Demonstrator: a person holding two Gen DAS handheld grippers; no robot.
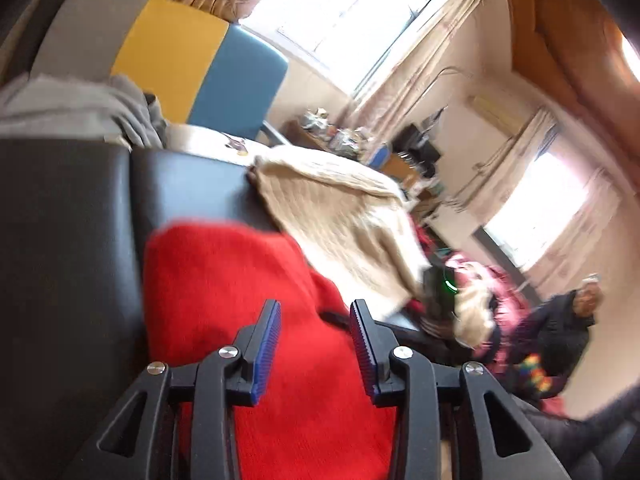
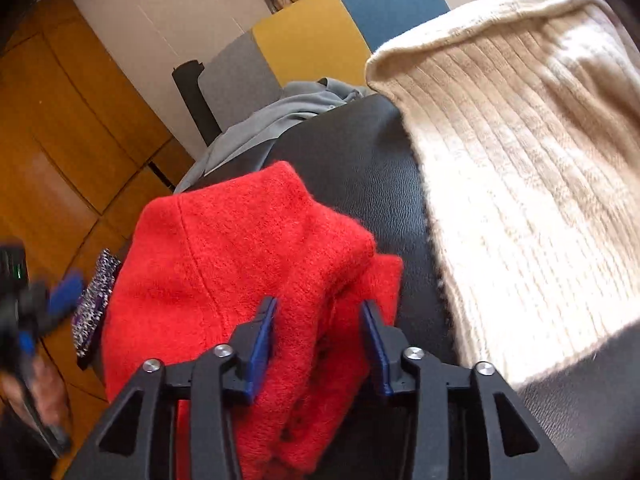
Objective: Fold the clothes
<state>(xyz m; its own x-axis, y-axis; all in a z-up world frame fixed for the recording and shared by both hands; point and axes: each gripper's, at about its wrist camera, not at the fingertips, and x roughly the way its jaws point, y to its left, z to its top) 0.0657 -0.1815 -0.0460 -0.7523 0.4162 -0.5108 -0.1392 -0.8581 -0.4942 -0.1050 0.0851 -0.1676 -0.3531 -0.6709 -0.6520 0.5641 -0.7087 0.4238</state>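
1. The red sweater [image 2: 240, 264] lies bunched on the black leather seat [image 2: 360, 168], right under both tools
2. The right gripper [image 2: 320, 344] hangs over the sweater's near edge with its blue pads [image 2: 262, 344] spread wide; a fold of red wool sits between them, though neither pad presses it
3. The left gripper [image 1: 314, 344] is likewise parted, with red knit showing through the gap and nothing pinched; from the right wrist view it appears as a blur at the far left, just beside the sweater
4. A cream ribbed sweater [image 2: 520, 184] sprawls on the same seat, just beside the red one, a strip of leather between them
5. A grey garment [image 2: 280, 116] is heaped further back, near a yellow and blue chair back [image 1: 200, 64]
6. Across the room another person [image 1: 576, 320] in dark clothes sits, too blurred to make out further
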